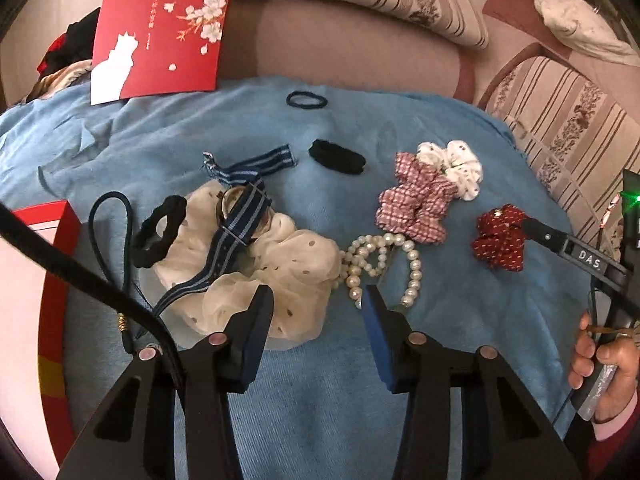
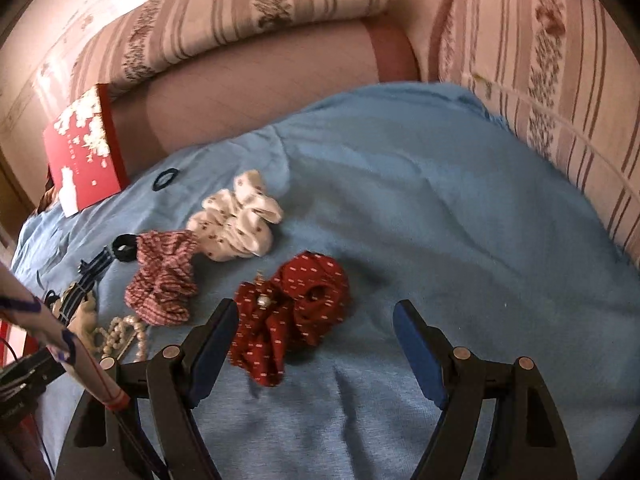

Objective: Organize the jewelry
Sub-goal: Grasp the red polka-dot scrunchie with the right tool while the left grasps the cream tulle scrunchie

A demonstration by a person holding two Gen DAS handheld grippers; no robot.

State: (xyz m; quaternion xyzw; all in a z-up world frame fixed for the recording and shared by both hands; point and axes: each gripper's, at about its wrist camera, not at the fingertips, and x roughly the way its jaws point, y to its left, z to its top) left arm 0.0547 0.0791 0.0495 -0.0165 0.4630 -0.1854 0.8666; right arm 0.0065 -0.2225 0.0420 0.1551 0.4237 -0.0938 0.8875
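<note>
Hair ties and jewelry lie spread on a blue cloth (image 1: 320, 400). My left gripper (image 1: 316, 294) hovers low with its jaws partly apart. The edge of a cream sheer scrunchie (image 1: 248, 272) sits by its left finger and a pearl bracelet (image 1: 384, 264) by its right finger; no pad presses on either. A blue striped band (image 1: 240, 216) and a black scrunchie (image 1: 160, 232) lie on the cream one. My right gripper (image 2: 316, 308) is wide open just above a red dotted scrunchie (image 2: 296, 312), which lies between and beyond its fingertips.
A pink checked scrunchie (image 1: 416, 200), a white dotted scrunchie (image 1: 456, 168), a black hair band (image 1: 338, 156) and a thin dark hair tie (image 1: 306, 100) lie further back. A red box (image 1: 52, 280) stands at the left, a red flowered lid (image 1: 164, 32) behind. Striped cushions surround the cloth (image 2: 440, 220).
</note>
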